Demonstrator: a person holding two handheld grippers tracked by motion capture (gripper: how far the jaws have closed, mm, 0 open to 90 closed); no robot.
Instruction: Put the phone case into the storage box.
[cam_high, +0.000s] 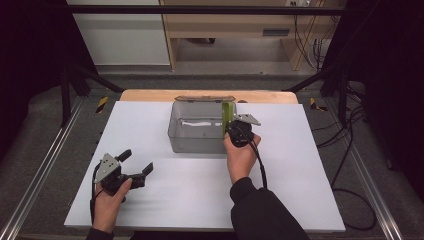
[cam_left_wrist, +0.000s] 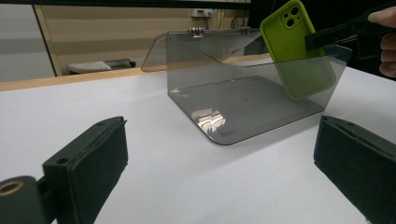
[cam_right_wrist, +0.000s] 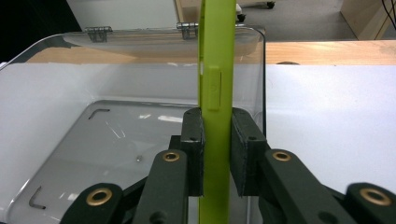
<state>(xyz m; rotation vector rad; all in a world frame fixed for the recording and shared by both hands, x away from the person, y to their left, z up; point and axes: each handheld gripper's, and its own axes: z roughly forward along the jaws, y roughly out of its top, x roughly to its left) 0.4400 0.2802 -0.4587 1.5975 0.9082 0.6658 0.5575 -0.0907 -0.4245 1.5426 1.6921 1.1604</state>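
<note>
The right gripper (cam_right_wrist: 217, 154) pinches the green phone case (cam_right_wrist: 215, 84) upright, its lower end inside the clear box (cam_high: 176, 131).

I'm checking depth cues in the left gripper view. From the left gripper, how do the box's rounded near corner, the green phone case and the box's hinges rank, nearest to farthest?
1. Rounded near corner of the smoky clear box, low at centre, closest to the left gripper.
2. Green phone case, upper right, clamped by the right gripper at the box's far side.
3. Hinges, top centre, at the box's back edge.
</note>
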